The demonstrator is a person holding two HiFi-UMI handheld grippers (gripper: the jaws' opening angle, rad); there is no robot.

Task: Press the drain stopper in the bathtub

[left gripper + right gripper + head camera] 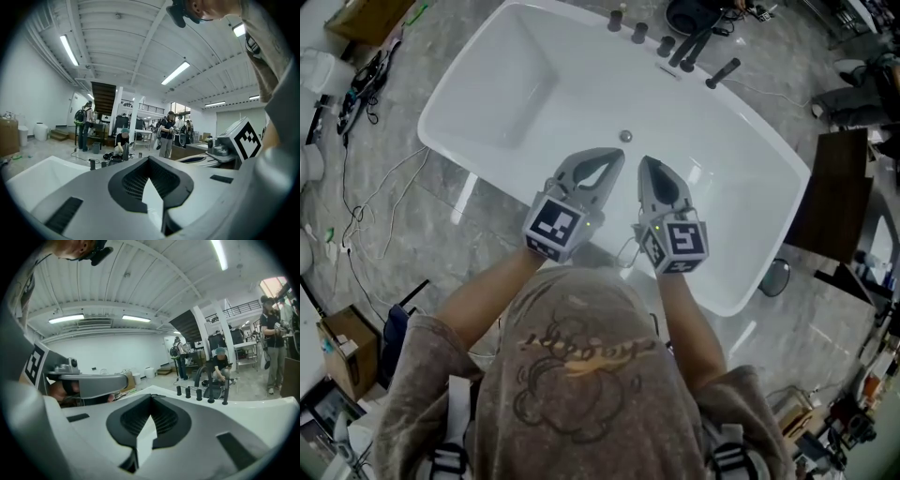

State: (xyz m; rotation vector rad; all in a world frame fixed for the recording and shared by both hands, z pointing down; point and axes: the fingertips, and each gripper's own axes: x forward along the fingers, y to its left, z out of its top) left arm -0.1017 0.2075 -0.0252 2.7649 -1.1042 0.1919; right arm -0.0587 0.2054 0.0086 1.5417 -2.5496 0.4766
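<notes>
Bathtub [534,94]: lying white and oval across the head view. It is holding nothing loose, and no water is showing on its floor.

Drain stopper [625,136]: sitting as a small round metal disc on the tub floor, near the middle of the basin. It is lying at about 12 o'clock from the two gripper tips and apart from both.

Left gripper [616,156]: hanging over the near side of the tub and pointing toward 1 o'clock, at the stopper. Its own view is showing the jaw tips [149,160] meeting, with only the moulded hollow behind them and nothing between.

Right gripper [645,162]: hanging just beside the left one, at its 3 o'clock, and pointing toward 11 o'clock. Its jaws are drawn together at the tip [150,397] and are carrying nothing.

Why held so: both noses are converging on the drain, and closed jaws are giving a blunt, firm point. This looks like readiness to push down, not to grasp.

Faucet fittings [680,47]: standing in a dark row on the far rim, at 12 to 1 o'clock from the stopper, well clear of the grippers.

Step in hand: the press is not yet made, as neither tip is touching the stopper.
</notes>
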